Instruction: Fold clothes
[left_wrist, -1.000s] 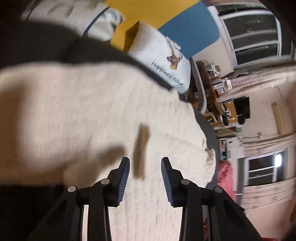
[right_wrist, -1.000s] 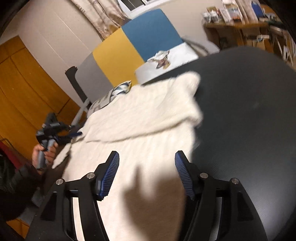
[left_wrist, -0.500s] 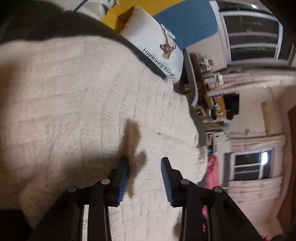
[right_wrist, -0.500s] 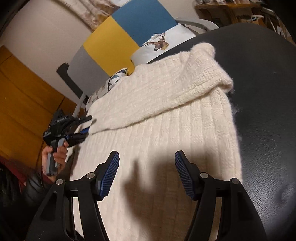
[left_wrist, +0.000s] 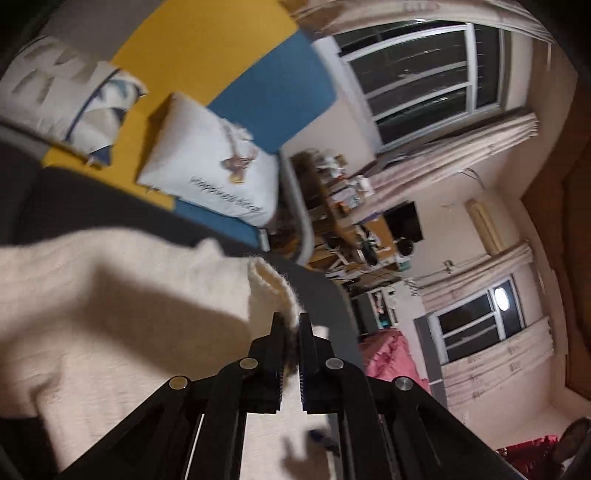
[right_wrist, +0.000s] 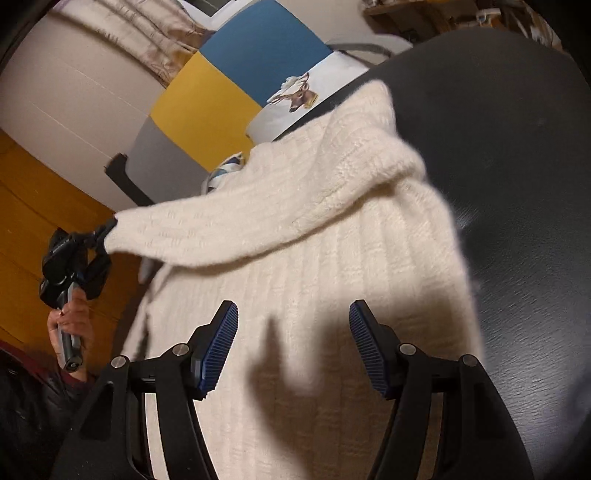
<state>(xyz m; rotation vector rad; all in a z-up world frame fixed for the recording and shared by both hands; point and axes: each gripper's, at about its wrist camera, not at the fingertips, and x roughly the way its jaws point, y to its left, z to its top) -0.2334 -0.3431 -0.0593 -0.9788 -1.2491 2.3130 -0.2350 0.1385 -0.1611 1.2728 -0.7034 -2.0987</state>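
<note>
The left tool (left_wrist: 291, 325) is clamped on the sweater (right_wrist: 314, 258) sleeve cuff at left of the frame; the right tool (right_wrist: 293, 343) stands apart above the sweater.

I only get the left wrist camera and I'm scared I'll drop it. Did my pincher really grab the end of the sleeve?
Observer: Yes. The right wrist view shows the left gripper pinching the cuff of the sleeve, which stretches out sideways from the shoulder of the sweater.
Operator: Where's my other pincher?
Observer: The right gripper is over the middle of the sweater, jaws open, with nothing between them.
Operator: Is the sweater all on the table?
Observer: Its shoulder and right side lie on the black table; the near end is cut off by the picture.
</note>
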